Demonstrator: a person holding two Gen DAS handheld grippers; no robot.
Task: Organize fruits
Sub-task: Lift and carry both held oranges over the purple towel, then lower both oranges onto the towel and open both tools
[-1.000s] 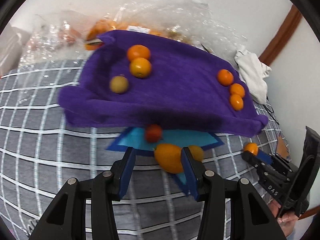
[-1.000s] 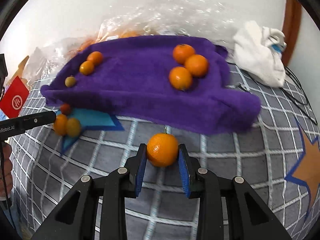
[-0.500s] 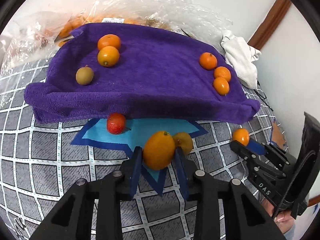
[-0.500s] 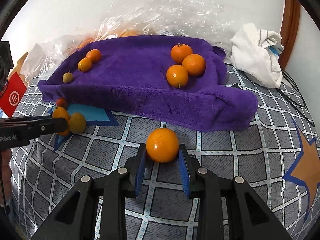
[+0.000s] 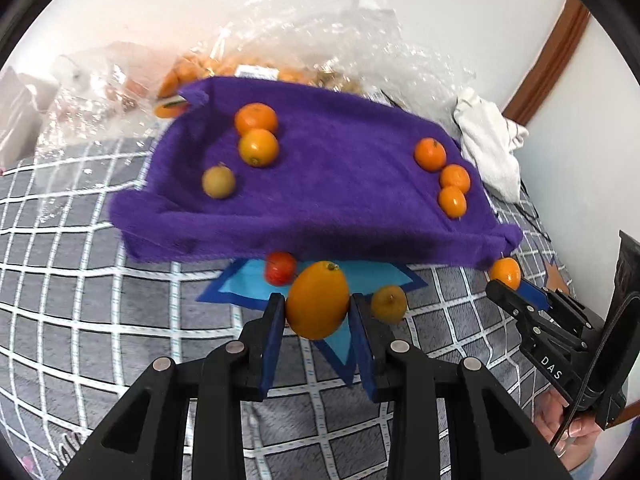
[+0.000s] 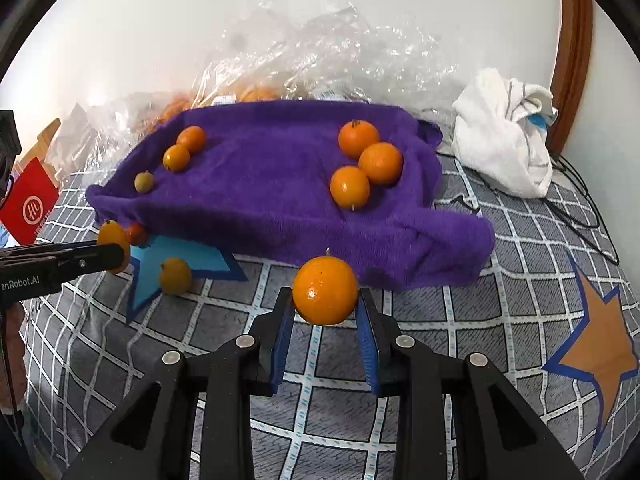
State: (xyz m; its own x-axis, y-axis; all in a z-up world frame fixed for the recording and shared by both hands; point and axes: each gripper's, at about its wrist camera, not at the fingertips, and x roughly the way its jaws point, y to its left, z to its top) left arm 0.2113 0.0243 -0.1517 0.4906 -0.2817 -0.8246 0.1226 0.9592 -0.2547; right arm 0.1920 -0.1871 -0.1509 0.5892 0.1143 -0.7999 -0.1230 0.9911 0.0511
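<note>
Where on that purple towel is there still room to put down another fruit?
The middle of the purple towel is bare, between the two oranges with a small greenish fruit on one side and the three oranges on the other. Both ends are crowded.

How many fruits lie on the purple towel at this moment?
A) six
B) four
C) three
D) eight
A: the purple towel carries a cluster of three oranges on one side, and two small oranges with one small greenish fruit on the other, which makes six.
</note>
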